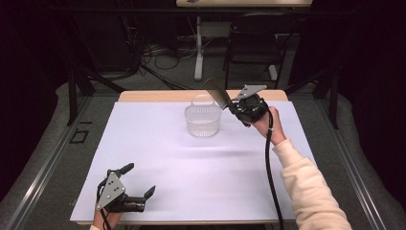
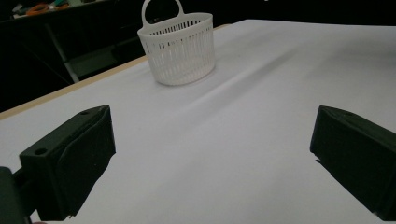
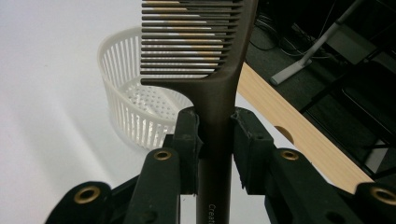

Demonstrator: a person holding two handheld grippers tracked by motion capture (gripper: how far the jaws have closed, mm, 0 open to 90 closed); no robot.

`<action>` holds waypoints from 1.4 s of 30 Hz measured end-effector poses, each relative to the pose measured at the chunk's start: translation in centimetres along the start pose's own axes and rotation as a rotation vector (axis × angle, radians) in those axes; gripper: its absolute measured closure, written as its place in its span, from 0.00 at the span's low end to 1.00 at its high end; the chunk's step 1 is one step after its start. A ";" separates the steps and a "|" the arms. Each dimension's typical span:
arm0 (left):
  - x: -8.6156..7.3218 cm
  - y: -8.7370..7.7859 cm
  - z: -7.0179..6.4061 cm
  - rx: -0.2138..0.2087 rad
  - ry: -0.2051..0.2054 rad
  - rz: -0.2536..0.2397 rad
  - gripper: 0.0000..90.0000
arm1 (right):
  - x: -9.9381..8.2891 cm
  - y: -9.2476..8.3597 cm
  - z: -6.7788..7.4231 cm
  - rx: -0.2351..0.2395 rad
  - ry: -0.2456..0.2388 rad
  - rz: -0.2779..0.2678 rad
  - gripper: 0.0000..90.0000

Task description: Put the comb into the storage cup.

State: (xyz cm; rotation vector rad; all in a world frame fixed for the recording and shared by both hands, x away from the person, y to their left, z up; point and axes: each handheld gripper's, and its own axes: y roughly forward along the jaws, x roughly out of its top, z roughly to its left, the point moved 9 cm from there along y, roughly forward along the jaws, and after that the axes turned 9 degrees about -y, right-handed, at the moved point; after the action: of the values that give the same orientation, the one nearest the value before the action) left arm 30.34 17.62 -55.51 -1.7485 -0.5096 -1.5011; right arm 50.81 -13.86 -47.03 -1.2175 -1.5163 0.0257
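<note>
A white slotted plastic basket with a loop handle stands at the far middle of the white table; it also shows as the basket and the basket. My right gripper hovers just right of and above the basket, shut on the handle of a dark brown comb. The comb points up and to the left over the basket's rim. My left gripper rests near the table's front left corner, open, with nothing between its fingers.
A white sheet covers the table, with a wooden edge at the far side. Beyond it stand a black chair and a table leg amid floor cables.
</note>
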 end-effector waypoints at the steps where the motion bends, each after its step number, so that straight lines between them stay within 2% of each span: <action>1: 0.0 0.0 0.0 0.000 0.002 -0.001 0.00 | 0.1 0.1 0.1 0.002 0.000 -0.001 0.81; 20: 0.0 0.0 0.1 0.005 0.000 0.002 0.00 | 1.6 0.6 0.2 0.002 -0.031 -0.018 0.81; 35: 0.0 -0.1 0.1 0.005 0.001 -0.004 0.00 | 3.0 1.1 0.5 0.003 -0.062 -0.008 0.81; 42: 0.1 -0.1 0.1 0.007 0.003 -0.005 0.00 | 3.6 1.3 0.3 -0.009 -0.067 -0.016 0.81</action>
State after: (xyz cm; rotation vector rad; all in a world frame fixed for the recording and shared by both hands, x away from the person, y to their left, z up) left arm 30.34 17.72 -55.40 -1.7399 -0.5180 -1.5038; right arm 52.00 -10.64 -45.37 -1.2214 -1.5860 0.0494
